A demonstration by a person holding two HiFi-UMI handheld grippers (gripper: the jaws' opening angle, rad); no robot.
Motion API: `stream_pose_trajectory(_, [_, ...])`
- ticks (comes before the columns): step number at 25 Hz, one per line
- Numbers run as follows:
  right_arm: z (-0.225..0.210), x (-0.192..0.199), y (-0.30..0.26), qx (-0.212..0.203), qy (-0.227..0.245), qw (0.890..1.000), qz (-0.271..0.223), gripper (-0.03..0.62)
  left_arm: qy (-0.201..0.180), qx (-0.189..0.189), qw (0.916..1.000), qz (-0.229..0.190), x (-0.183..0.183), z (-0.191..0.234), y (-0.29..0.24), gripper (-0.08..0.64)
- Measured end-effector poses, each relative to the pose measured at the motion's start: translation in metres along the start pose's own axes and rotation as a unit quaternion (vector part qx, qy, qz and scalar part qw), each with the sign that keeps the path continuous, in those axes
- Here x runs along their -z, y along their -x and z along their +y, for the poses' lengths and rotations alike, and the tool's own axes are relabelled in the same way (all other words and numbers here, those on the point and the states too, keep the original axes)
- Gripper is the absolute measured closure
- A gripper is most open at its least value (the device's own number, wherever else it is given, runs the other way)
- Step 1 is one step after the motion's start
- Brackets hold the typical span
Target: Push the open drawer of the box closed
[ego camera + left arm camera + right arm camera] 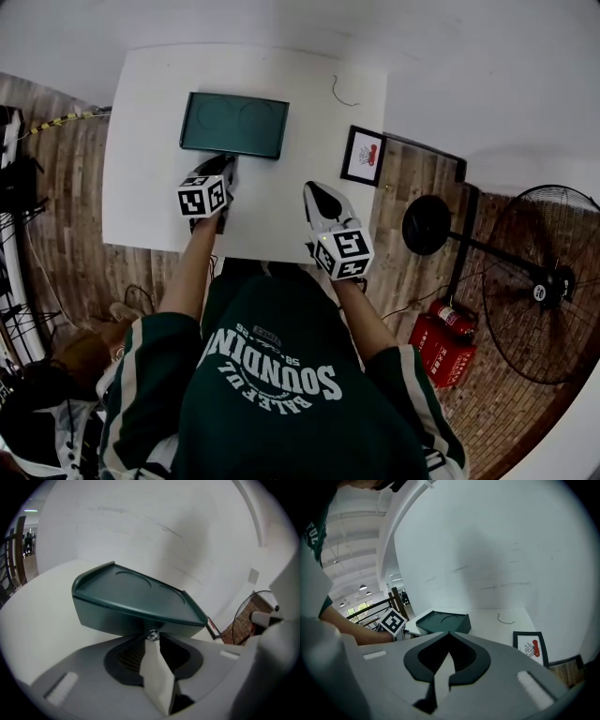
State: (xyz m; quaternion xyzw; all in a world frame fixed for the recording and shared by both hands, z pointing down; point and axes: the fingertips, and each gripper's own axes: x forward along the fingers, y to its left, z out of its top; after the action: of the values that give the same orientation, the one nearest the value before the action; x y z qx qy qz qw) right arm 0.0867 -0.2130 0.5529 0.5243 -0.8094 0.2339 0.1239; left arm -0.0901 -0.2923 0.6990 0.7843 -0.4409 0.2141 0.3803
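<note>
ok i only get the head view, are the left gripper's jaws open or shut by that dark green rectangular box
Observer: Shut. The left gripper view shows the left gripper with its jaws together and nothing between them.
Operator: what are the tips at
Observer: A small silver metal knob low on the front of the dark green rectangular box. I can't tell if they touch it.
Operator: and the right one
Observer: The right gripper is shut too and holds nothing, per its own view.
</note>
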Motion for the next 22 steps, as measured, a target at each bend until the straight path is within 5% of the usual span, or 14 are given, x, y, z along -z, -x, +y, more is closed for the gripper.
stream_pose_trajectory(8, [0.011,-0.008,0.005,-0.024,0.011,1.000,-0.011,0.591,-0.008,-0.022,0.9993,-0.030,0.001,-0.002,0.036,0.430])
stream_pose_trajectory(22, [0.043,-0.042,0.034,-0.081,0.044,0.994,-0.057,0.591,-0.097,-0.011,0.9861,-0.135,-0.021,-0.074,0.137,0.506])
